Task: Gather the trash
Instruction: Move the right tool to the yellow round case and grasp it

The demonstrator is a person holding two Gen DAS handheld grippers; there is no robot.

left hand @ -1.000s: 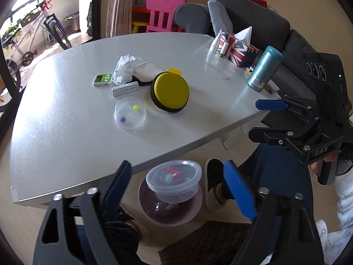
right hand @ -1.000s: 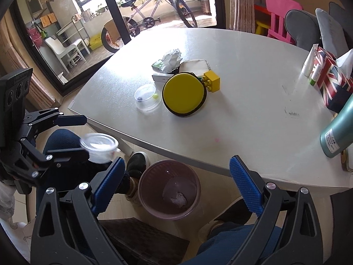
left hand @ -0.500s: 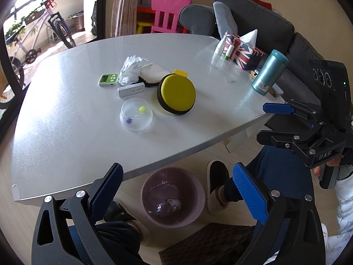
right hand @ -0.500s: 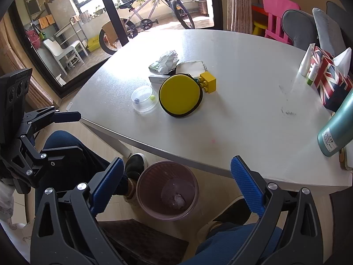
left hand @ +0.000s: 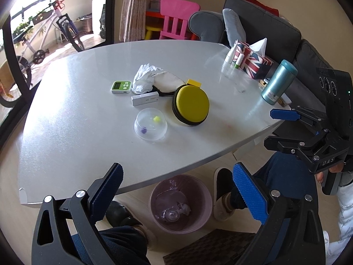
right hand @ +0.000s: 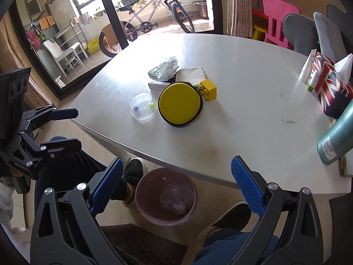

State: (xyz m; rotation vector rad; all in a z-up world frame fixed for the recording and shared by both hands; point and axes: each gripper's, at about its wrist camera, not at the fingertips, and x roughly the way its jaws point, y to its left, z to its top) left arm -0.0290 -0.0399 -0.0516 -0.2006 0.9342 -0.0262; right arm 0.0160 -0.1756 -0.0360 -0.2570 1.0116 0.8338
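— Left wrist view: left gripper (left hand: 177, 191) spread wide, gripping nothing, off the table's (left hand: 72, 145) near edge. Right gripper (right hand: 176, 184) likewise parted and bare.
— Trash?
— Clear cup (left hand: 171, 215) lay in the pink bin (left hand: 154, 194) on the floor under the near edge. Crumpled tissue (left hand: 144, 80) sat mid-table beside the green timer (left hand: 121, 87); lidded clear container (left hand: 150, 126) nearer the edge.
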